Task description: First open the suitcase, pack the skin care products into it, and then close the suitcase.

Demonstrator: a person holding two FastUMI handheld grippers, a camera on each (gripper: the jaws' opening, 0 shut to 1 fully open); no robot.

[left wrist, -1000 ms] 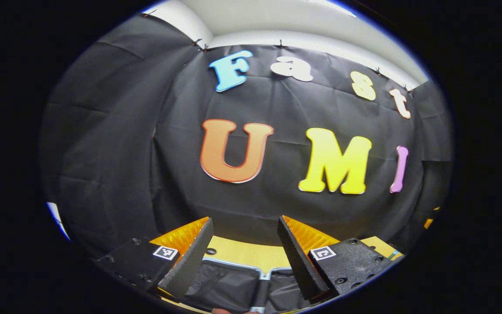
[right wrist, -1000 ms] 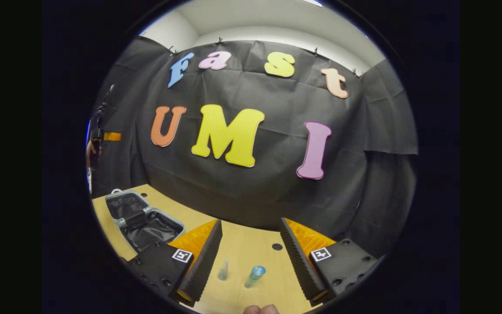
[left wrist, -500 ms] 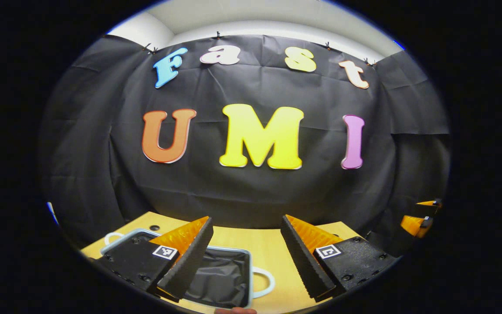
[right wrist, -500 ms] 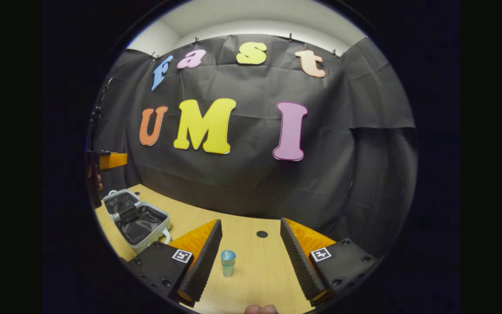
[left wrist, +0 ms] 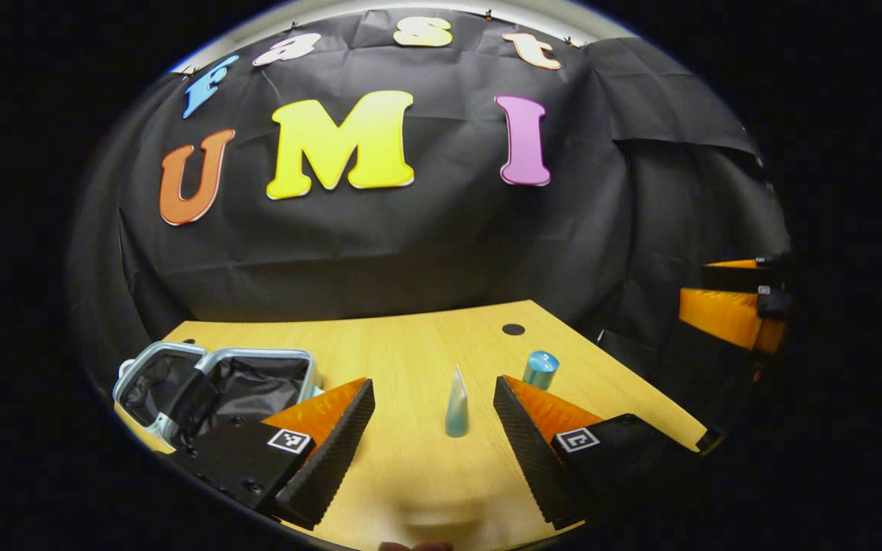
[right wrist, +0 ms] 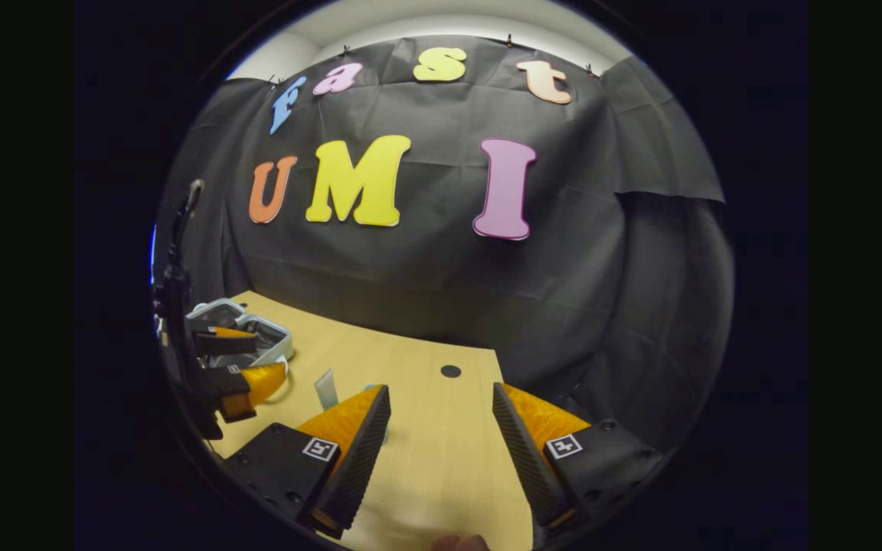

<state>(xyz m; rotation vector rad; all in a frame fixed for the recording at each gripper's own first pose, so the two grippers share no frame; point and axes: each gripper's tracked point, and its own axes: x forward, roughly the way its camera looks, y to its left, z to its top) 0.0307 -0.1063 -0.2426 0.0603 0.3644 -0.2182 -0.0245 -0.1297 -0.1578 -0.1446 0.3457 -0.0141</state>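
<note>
The small suitcase [left wrist: 211, 383] lies open on the wooden table [left wrist: 410, 344] at the lower left of the left gripper view, its dark lining showing. A slim pale tube [left wrist: 456, 405] stands upright between the fingers of my open left gripper [left wrist: 433, 383], a little ahead of them. A blue-capped bottle [left wrist: 540, 370] stands just beyond its right finger. In the right gripper view my right gripper [right wrist: 439, 388] is open over bare table. The tube [right wrist: 326, 390] stands left of it. Farther left are the left gripper [right wrist: 271, 357] and the suitcase [right wrist: 253, 329].
A small dark hole [left wrist: 513, 329] marks the table near its far edge, also the hole [right wrist: 450, 371] ahead of the right gripper. The right gripper [left wrist: 728, 306] hangs off the table's right edge. Black cloth walls close the back and sides.
The left gripper swung right from above the suitcase and tipped down, now facing the tube and bottle. The right gripper turned right, so the bottle left the space between its fingers.
</note>
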